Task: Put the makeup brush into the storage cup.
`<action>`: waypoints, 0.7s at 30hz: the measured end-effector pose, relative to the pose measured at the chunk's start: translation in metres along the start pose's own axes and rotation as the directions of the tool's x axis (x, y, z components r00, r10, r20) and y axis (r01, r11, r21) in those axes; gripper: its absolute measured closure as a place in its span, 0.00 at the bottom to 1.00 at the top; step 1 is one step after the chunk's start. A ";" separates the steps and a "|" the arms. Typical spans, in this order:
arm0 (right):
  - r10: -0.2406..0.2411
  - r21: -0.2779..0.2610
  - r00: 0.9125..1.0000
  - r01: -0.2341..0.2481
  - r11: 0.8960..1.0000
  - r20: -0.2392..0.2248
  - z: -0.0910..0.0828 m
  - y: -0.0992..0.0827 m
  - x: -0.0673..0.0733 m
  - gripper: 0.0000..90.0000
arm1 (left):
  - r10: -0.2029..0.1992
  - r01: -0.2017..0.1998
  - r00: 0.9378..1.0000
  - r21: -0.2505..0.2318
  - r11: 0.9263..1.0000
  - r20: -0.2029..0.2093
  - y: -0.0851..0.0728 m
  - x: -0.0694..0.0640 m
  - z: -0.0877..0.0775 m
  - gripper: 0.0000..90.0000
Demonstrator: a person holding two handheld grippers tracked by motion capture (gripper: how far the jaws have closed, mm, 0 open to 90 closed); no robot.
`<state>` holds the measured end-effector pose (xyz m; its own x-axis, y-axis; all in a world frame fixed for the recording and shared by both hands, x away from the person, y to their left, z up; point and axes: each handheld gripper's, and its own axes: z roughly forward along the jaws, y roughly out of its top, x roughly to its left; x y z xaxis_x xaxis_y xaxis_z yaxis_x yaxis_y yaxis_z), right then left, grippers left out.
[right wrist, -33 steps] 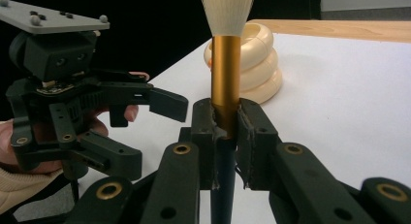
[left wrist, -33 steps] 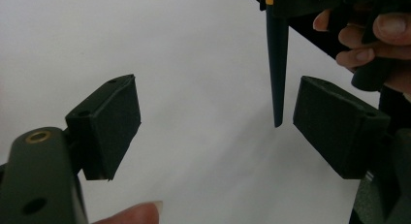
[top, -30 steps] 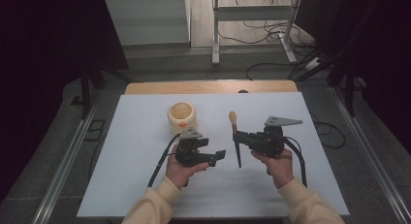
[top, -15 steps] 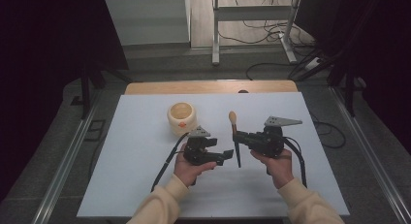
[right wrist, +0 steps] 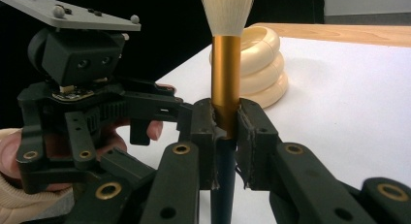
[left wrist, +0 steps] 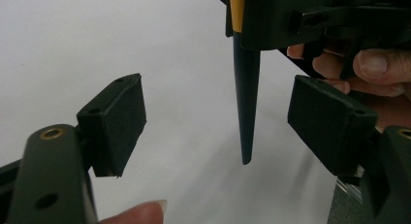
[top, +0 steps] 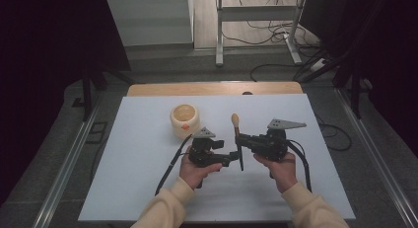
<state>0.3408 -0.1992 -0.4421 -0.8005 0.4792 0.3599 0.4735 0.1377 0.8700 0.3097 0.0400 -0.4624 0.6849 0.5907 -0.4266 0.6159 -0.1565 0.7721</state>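
A makeup brush [top: 238, 141] with pale bristles, a gold ferrule [right wrist: 226, 83] and a dark tapered handle [left wrist: 246, 103] is held over the white table [top: 138, 188]. My right gripper [top: 240, 140] is shut on the brush at the ferrule's lower end [right wrist: 226, 124]. My left gripper [top: 232, 159] is open; its pads [left wrist: 118, 120] stand on either side of the handle's pointed tip without touching it. A cream ribbed holder [top: 185, 120] stands on the table beyond the left gripper, also behind the brush [right wrist: 261, 64].
A wooden strip [top: 212, 88] runs along the table's far edge. Black cables [top: 170, 166] trail from both grippers across the table. Metal rails [top: 69, 164] flank the table; a stand's legs [top: 219, 35] and floor cables lie beyond.
My left gripper has moved right towards the brush, so that its open jaws now straddle the handle's tip. The right gripper and brush have held still.
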 end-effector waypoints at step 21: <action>0.013 -0.021 1.000 -0.013 1.000 -0.019 -0.002 0.001 0.002 0.87 | -0.042 0.043 0.997 -0.004 0.999 0.060 0.007 -0.002 0.023 0.69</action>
<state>0.3393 -0.1999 -0.4401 -0.8014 0.4641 0.3772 0.4760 0.1132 0.8721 0.3214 0.0200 -0.4671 0.6803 0.5481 -0.4866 0.6431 -0.1279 0.7550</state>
